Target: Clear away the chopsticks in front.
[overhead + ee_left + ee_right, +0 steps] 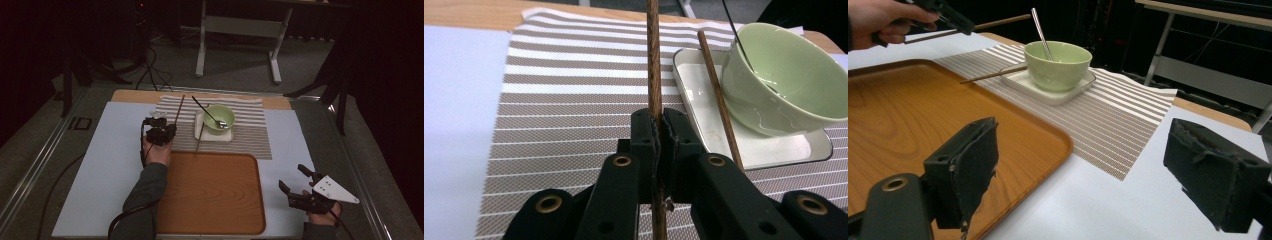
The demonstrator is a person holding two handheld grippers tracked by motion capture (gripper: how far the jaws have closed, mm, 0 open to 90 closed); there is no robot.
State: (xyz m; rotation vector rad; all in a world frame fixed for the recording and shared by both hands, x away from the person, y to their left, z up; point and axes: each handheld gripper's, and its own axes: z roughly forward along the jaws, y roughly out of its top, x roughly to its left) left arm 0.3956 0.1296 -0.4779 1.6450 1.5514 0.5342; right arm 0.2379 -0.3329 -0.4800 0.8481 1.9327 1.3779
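My left gripper (166,129) hovers over the left part of the striped placemat (250,137), shut on a brown wooden chopstick (179,110). In the left gripper view the chopstick (654,60) runs straight up between the pressed pads of the left gripper (660,120). A second chopstick (200,136) leans across the edge of a white square plate (199,120). On that plate stands a green bowl (219,119) with a metal spoon (206,111) in it. My right gripper (292,176) rests at the table's right front, open, with nothing between its pads (968,170).
A wooden tray (212,192) lies at the front centre, just below the placemat, and its rounded corner (1048,135) is close to the right gripper's left pad. A pale blue mat (110,165) covers the table. A white table frame (240,27) stands beyond the far edge.
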